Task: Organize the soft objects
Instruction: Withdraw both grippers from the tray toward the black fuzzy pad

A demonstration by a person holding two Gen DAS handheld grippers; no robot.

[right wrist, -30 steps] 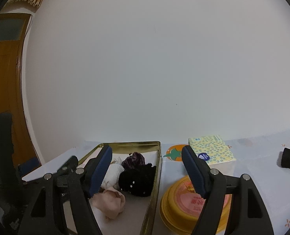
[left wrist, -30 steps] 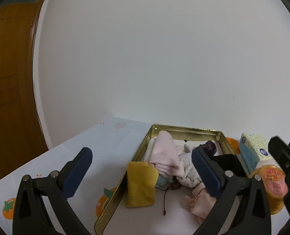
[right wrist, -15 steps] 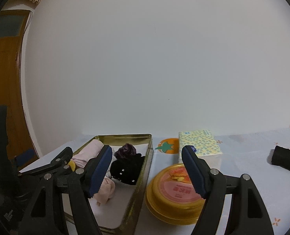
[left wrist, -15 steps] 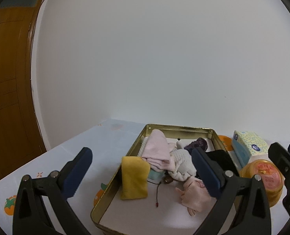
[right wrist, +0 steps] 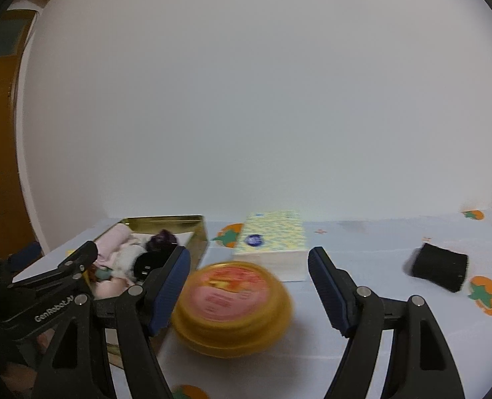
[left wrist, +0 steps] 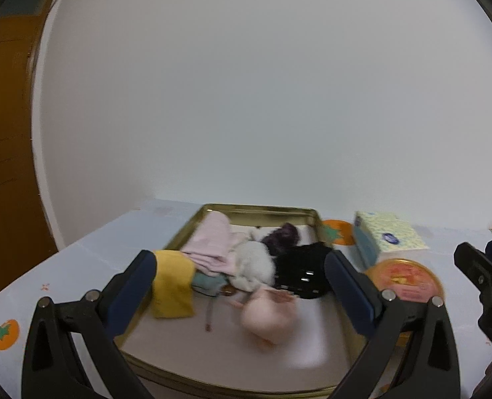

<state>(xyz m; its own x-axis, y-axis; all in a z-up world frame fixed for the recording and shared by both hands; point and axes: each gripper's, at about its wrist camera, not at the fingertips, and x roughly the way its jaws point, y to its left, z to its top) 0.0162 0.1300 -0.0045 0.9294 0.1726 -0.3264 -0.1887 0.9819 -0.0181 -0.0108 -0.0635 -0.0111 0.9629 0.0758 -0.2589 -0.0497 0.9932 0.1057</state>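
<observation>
A gold tin tray (left wrist: 262, 211) holds soft items: a yellow cloth (left wrist: 173, 287), a folded pink cloth (left wrist: 212, 246), a white fluffy piece (left wrist: 256, 264), a purple scrunchie (left wrist: 282, 236), a black piece (left wrist: 304, 271) and a pale pink piece (left wrist: 267, 319). My left gripper (left wrist: 239, 287) is open and empty above the tray's near end. My right gripper (right wrist: 249, 282) is open and empty over the yellow tin. A rolled black cloth (right wrist: 438, 271) lies alone on the table at the right. The tray also shows in the right wrist view (right wrist: 199, 236).
A round yellow tin with a pink lid (right wrist: 232, 306) stands right of the tray, also in the left wrist view (left wrist: 404, 276). A patterned tissue pack (right wrist: 272, 242) lies behind it. The tablecloth (right wrist: 362, 242) has orange fruit prints. A brown door (left wrist: 3, 133) is at the left.
Both grippers have pulled back and swung right. The tray now sits further off and more fully in view, and the black cloth has come further into the right wrist view. Both stay open.
</observation>
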